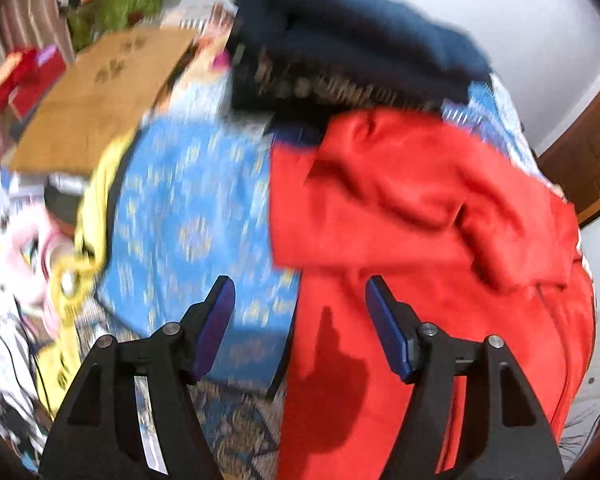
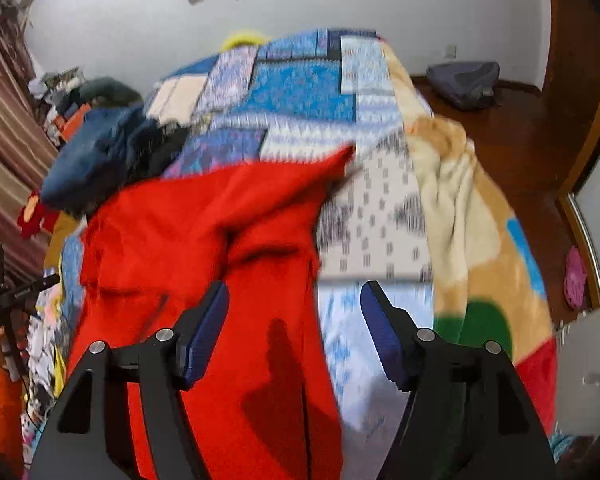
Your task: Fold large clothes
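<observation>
A large red garment (image 1: 420, 216) lies spread and partly folded over on a blue patterned bedspread (image 1: 188, 216). It also shows in the right wrist view (image 2: 204, 232), reaching from the near edge up to a corner at the middle. My left gripper (image 1: 300, 286) is open and empty above the garment's left edge. My right gripper (image 2: 294, 292) is open and empty above the garment's right edge. Both views are blurred by motion.
A pile of dark blue and black clothes (image 1: 340, 40) lies beyond the red garment, also in the right wrist view (image 2: 112, 148). A brown cardboard sheet (image 1: 100, 96) and a yellow item (image 1: 88, 216) lie left. A cream fleece blanket (image 2: 472, 232) hangs off the bed's right side above a wooden floor (image 2: 532, 144).
</observation>
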Motion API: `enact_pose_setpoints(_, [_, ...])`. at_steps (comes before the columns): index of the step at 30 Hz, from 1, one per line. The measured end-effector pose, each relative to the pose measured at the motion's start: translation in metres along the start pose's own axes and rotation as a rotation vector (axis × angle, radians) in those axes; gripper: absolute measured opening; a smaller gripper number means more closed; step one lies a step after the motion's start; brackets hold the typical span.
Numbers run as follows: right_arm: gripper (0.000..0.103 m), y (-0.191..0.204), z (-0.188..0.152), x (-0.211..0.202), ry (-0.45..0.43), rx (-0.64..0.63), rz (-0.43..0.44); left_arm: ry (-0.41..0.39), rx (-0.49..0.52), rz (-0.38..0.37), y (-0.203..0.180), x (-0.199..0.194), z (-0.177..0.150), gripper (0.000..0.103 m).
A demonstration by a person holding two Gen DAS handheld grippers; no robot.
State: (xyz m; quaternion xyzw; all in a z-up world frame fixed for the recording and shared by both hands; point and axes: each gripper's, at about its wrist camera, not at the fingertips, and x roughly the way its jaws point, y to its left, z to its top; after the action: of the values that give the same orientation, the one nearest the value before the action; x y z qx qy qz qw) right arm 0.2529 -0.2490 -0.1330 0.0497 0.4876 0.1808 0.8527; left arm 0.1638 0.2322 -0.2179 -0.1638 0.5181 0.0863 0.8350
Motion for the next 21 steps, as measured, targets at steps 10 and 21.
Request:
enact_pose_setpoints(10, [0.068, 0.001, -0.051, 0.007, 0.073, 0.040, 0.012, 0.191, -0.087, -0.140, 0.011, 0.052, -0.072, 0.067])
enact_pose_setpoints(21, [0.043, 0.019, -0.068, 0.002, 0.013, 0.006, -0.088, 0.144, -0.079, -0.295, -0.026, 0.038, -0.090, 0.028])
